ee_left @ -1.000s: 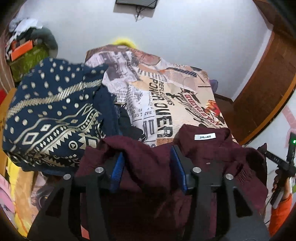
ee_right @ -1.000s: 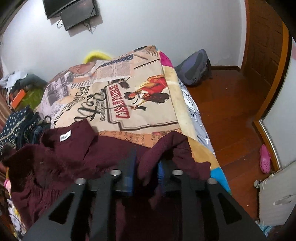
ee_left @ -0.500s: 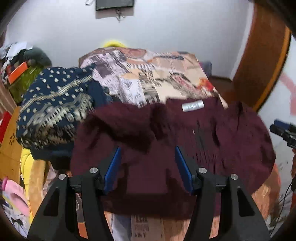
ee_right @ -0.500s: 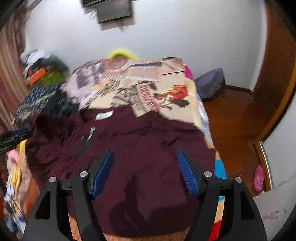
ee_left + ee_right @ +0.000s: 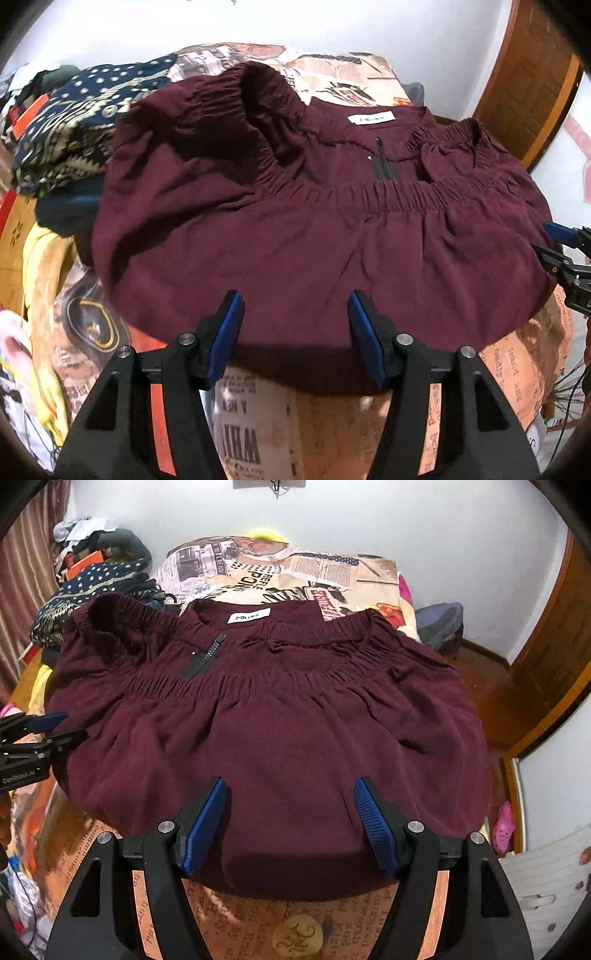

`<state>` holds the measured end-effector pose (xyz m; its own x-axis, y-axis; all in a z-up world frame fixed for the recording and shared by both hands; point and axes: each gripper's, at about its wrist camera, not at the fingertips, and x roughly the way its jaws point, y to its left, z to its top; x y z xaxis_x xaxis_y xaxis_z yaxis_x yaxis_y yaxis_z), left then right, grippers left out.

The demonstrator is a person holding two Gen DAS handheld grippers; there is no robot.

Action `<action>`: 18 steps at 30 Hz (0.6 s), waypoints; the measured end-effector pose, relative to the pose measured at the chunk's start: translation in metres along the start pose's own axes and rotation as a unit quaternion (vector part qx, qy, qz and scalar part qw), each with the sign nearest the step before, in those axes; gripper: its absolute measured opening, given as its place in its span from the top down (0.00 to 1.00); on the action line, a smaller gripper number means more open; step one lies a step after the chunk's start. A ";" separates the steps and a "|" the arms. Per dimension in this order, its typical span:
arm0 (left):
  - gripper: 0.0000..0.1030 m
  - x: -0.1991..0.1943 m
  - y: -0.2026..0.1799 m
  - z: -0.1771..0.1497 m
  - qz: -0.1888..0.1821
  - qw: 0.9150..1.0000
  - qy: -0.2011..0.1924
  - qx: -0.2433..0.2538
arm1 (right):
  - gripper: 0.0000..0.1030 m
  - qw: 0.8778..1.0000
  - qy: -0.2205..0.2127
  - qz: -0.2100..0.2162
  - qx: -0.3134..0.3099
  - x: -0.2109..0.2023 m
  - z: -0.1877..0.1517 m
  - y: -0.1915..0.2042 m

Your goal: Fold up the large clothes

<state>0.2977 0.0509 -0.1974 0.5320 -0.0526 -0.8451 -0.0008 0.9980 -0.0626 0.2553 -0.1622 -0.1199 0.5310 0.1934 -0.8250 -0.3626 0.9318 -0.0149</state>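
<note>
Writing: we read "ZOLLIES" on the white neck label (image 5: 248, 616) of the maroon garment (image 5: 273, 731); "GenRobot.AI" on the left gripper (image 5: 40, 731) body in the right wrist view; bedspread (image 5: 295, 572) shows newsprint, most of it too warped to read.
Garment: we see it spread flat on the bed, neck label and black zipper (image 5: 205, 657) at the far end, elastic-gathered band across the middle, near hem facing both cameras.
Left gripper (image 5: 295, 332): fingers released wide, nothing between them, just above the near hem.
Right gripper (image 5: 291, 816): fingers spread wide too, empty, over the near hem.
Beside: navy patterned cloth (image 5: 62, 122) heaped at the garment's left.
Floor: backpack (image 5: 439, 627), pink shoe (image 5: 504, 823).
</note>
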 end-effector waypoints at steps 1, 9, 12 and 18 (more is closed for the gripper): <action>0.43 -0.005 0.003 -0.002 0.002 1.000 -0.005 -0.004 | 0.34 1.000 -0.002 0.000 0.000 -0.002 0.000 0.001; 0.36 -0.053 0.051 -0.009 0.020 0.995 -0.061 -0.073 | 0.34 0.998 -0.057 0.013 0.003 -0.031 0.023 0.019; 0.22 -0.058 0.081 -0.013 0.031 0.988 -0.074 -0.128 | 0.34 0.997 -0.068 0.027 0.005 -0.032 0.030 0.030; 0.20 -0.029 0.141 -0.029 -0.018 0.966 -0.040 -0.253 | 0.33 0.998 -0.053 0.041 0.002 -0.015 0.033 0.050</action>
<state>0.2577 0.1925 -0.1970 0.6026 -0.0641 -0.7955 -0.3849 0.8498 -0.3601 0.2545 -0.1081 -0.0901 0.5782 0.3001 -0.7587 -0.4052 0.9127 0.0523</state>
